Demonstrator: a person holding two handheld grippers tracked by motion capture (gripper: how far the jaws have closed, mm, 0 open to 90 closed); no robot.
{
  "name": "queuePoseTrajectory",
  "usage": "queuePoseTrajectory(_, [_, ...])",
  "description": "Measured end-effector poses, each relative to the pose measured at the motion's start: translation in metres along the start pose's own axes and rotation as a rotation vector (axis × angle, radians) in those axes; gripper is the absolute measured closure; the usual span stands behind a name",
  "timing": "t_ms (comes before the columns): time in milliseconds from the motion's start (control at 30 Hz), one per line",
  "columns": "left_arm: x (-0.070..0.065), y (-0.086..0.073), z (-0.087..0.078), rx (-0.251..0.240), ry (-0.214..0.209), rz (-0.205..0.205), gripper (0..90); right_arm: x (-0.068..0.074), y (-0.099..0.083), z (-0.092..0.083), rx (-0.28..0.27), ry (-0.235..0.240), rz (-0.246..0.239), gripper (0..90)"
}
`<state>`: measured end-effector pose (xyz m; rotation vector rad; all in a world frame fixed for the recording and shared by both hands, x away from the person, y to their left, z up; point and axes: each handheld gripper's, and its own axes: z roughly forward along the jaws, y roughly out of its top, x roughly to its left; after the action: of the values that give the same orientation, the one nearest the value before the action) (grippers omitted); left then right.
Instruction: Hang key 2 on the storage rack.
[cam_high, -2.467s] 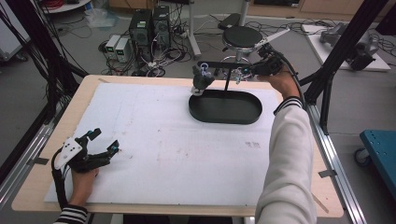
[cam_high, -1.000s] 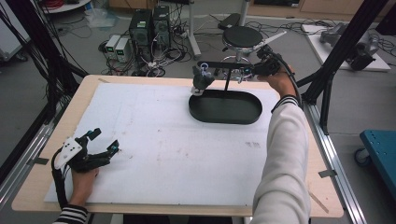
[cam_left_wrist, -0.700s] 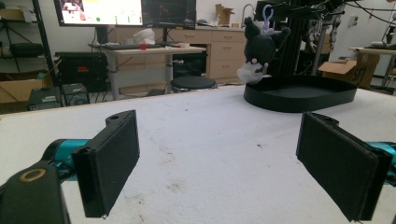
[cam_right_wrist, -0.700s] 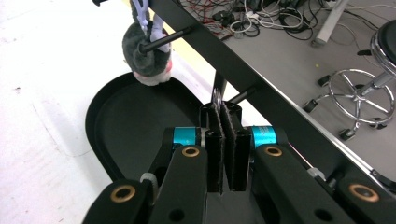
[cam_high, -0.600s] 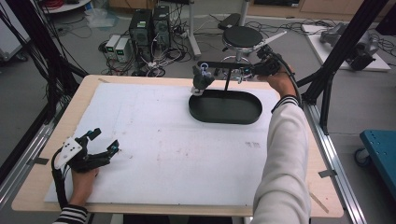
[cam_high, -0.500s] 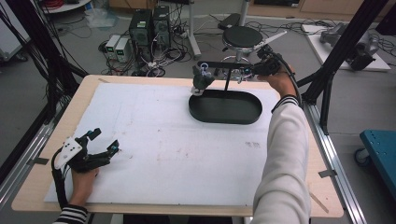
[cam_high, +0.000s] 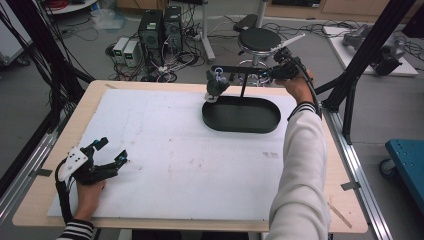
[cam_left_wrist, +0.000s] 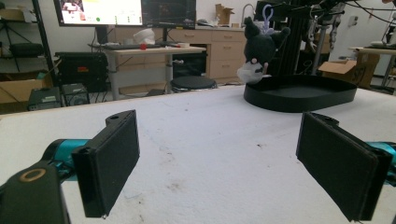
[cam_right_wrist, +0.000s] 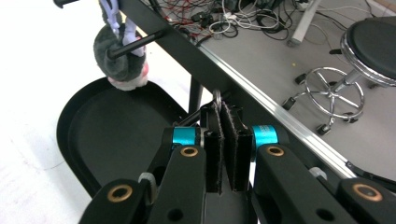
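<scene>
**Nothing moved since earlier frames — right gripper clamped on ring at the rack**

Nothing has shifted across the earlier high views: both hands, the plush and the tray sit where they were.

Metal ring (cam_right_wrist: 217, 99): pinched between the pads of the right gripper (cam_right_wrist: 227, 122), jaws all but fully closed on it, right at the black rack bar (cam_right_wrist: 177, 44) above the far edge of the table. What hangs from the ring is hidden behind the jaws.

Plush toy (cam_high: 216, 86): dark grey with a white face, hanging by a lilac clip (cam_right_wrist: 110, 11) from a peg at the bar's other end, over the left end of the black oval tray (cam_high: 241, 114).

Left gripper (cam_high: 111, 150): jaws wide open, nothing between them, resting on the white table cover (cam_high: 165, 150) at the near left corner, well apart from the tray.

No readable brands or labels; the monitor text in the left gripper view is too small to read.
</scene>
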<state>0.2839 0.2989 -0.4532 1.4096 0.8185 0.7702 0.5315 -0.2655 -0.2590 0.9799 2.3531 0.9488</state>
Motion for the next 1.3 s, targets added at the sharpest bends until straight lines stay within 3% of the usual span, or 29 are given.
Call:
queuePoseTrajectory(267, [0.0, 0.0, 0.0, 0.0, 0.0, 0.002, 13.7, 0.002, -0.002, -0.005, -0.035, -0.03, -0.007, 78.1])
queuePoseTrajectory(300, [0.0, 0.0, 0.0, 0.001, 0.0, 0.002, 13.7, 0.002, -0.003, -0.006, -0.051, -0.038, -0.01, 72.0])
queuePoseTrajectory(367, [0.0, 0.0, 0.0, 0.001, -0.001, 0.003, 13.7, 0.006, -0.005, -0.009, -0.079, -0.066, -0.013, 51.0])
queuePoseTrajectory(433, [0.0, 0.0, 0.0, 0.001, 0.0, 0.001, 13.7, 0.008, -0.006, -0.012, -0.083, -0.038, -0.015, 23.1])
queuePoseTrajectory(467, [0.0, 0.0, 0.0, 0.001, 0.0, 0.0, 13.7, 0.012, -0.005, -0.013, -0.086, -0.041, -0.021, 14.6])
queuePoseTrajectory(600, [0.0, 0.0, 0.0, 0.0, 0.0, 0.003, 13.7, 0.025, 0.001, -0.027, -0.147, -0.006, 0.035, 1.0])
queuePoseTrajectory(667, [0.0, 0.0, 0.0, 0.0, -0.001, 0.006, 13.7, 0.033, 0.004, -0.037, -0.174, 0.003, 0.043, 0.7])
queuePoseTrajectory(767, [-0.001, 0.0, 0.0, -0.002, 0.0, 0.007, 13.7, 0.048, 0.0, -0.056, -0.293, 0.011, 0.042, 0.7])
queuePoseTrajectory(833, [0.0, 0.0, 0.0, -0.002, 0.001, 0.004, 13.7, 0.054, -0.005, -0.067, -0.331, 0.043, 0.057, 0.7])
queuePoseTrajectory(933, [0.0, 0.0, 0.0, -0.001, -0.001, 0.004, 13.7, 0.065, -0.019, -0.084, -0.36, 0.036, 0.055, 0.7])
queuePoseTrajectory(1133, [0.0, 0.0, 0.0, 0.001, 0.0, 0.004, 13.7, 0.096, -0.063, -0.102, -0.411, 0.008, 0.032, 0.7])
queuePoseTrajectory(1233, [-0.001, 0.0, 0.0, 0.0, 0.001, 0.004, 13.7, 0.116, -0.091, -0.101, -0.457, -0.002, 0.008, 0.7])
queuePoseTrajectory(1300, [-0.001, 0.0, 0.0, 0.003, -0.002, 0.015, 13.6, 0.128, -0.111, -0.097, -0.489, 0.014, 0.024, 0.7])
